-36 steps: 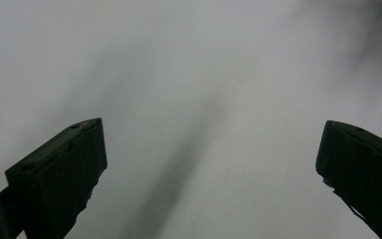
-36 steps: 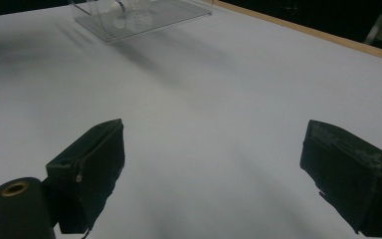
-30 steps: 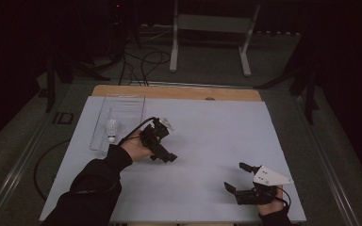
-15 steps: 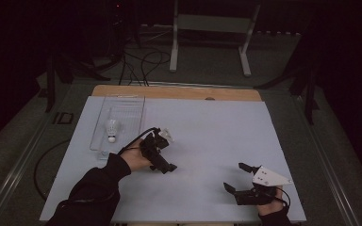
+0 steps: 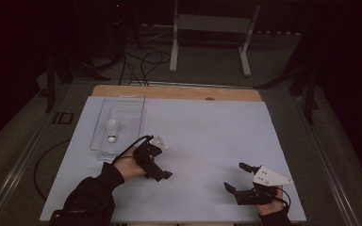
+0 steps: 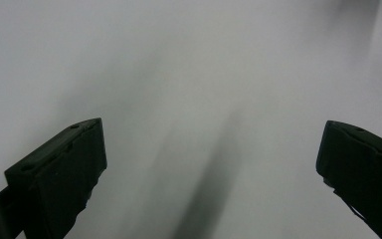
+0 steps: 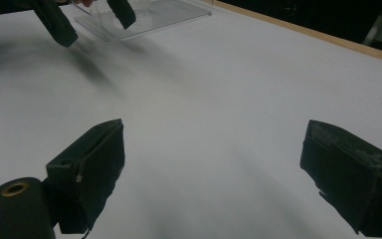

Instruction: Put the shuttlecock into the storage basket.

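Observation:
A white shuttlecock (image 5: 111, 131) lies in a clear plastic tray (image 5: 127, 106) on the left part of the white table. My left gripper (image 5: 160, 173) hovers just right of the tray's near end, its jaws pointing down toward the table. In the left gripper view my left gripper (image 6: 209, 164) is open, with bare white surface between its jaws. My right gripper (image 5: 235, 177) sits near the front right edge, carrying a grey three-cornered plate (image 5: 269, 176). In the right gripper view my right gripper (image 7: 214, 169) is also open and holds nothing.
The white sheet (image 5: 207, 132) covers a wooden table whose far edge (image 5: 179, 92) shows. The right gripper view has the left gripper's jaws (image 7: 89, 17) and the tray (image 7: 169, 10) at its top left. A metal stand (image 5: 212, 28) and cables lie on the floor beyond.
My left gripper has drawn back from the tray toward the near side and tipped its jaws downward. The right gripper has barely moved.

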Demonstrator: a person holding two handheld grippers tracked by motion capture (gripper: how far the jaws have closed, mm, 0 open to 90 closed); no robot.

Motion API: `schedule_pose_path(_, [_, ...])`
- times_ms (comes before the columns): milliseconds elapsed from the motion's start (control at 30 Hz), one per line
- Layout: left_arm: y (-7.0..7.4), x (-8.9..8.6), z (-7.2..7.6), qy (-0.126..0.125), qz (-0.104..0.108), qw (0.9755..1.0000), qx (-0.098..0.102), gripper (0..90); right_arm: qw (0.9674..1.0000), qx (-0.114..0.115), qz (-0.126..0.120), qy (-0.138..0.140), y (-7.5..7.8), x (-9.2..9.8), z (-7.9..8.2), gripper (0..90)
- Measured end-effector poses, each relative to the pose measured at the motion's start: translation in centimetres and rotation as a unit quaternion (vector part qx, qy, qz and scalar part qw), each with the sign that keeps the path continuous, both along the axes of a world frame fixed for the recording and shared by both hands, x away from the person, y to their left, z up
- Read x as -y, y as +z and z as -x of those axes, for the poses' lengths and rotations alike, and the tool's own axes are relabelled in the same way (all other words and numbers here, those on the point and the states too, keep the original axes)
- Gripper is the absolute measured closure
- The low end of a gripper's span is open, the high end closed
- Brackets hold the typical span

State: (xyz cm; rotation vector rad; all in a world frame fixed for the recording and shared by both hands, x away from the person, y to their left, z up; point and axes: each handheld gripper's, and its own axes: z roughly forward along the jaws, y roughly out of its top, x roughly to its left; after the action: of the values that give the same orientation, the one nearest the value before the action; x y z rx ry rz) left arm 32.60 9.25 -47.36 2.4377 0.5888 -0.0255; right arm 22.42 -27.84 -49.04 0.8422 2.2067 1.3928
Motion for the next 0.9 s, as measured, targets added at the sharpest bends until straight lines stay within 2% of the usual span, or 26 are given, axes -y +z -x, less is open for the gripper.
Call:
schedule_pose_path(67, [-0.2,-0.4,0.3,0.001,0.004,1.0000,0.000,0.1,1.0000,-0.001,0.001,0.000,0.0,0.0,0.0,10.4])
schedule_pose_path(233, [-0.8,-1.3,1.3,-0.005,0.003,0.9999,0.016,0.1,1.0000,0.001,0.001,-0.001,0.0,0.0,0.0,10.4])
schedule_pose_path(333, [-1.1,-2.0,1.8,0.001,0.009,0.9995,0.029,0.1,1.0000,0.002,0.001,-0.002,0.1,0.0,0.1,10.4])
schedule_pose_path(433, [-1.1,-2.5,2.0,0.007,0.009,0.9995,0.031,0.1,1.0000,0.001,0.001,-0.002,0.0,0.0,0.1,10.4])
schedule_pose_path(500, [-1.1,-2.9,2.3,0.007,0.025,0.9991,0.035,0.1,1.0000,0.001,0.003,-0.002,0.0,-0.1,0.0,10.4])
schedule_pose_path(567, [-1.0,-3.2,2.7,0.006,0.026,0.9988,0.042,0.0,1.0000,0.002,0.003,-0.002,0.0,-0.1,0.1,10.4])
schedule_pose_path(633, [-0.9,-3.5,3.2,0.004,0.037,0.9981,0.049,0.1,1.0000,0.001,0.002,-0.002,0.0,-0.1,0.1,10.4])
schedule_pose_path(700, [-1.0,-3.7,3.5,0.001,0.039,0.9982,0.047,0.0,1.0000,0.001,0.002,-0.003,0.0,-0.1,0.1,10.4])
schedule_pose_path(867, [-1.0,-4.4,4.3,0.002,0.073,0.9963,0.044,0.1,1.0000,0.001,0.003,0.000,0.0,-0.1,0.1,10.4])
schedule_pose_path(900, [-1.0,-4.4,4.4,0.003,0.072,0.9963,0.045,0.1,1.0000,0.001,0.003,-0.001,0.0,-0.1,0.0,10.4])
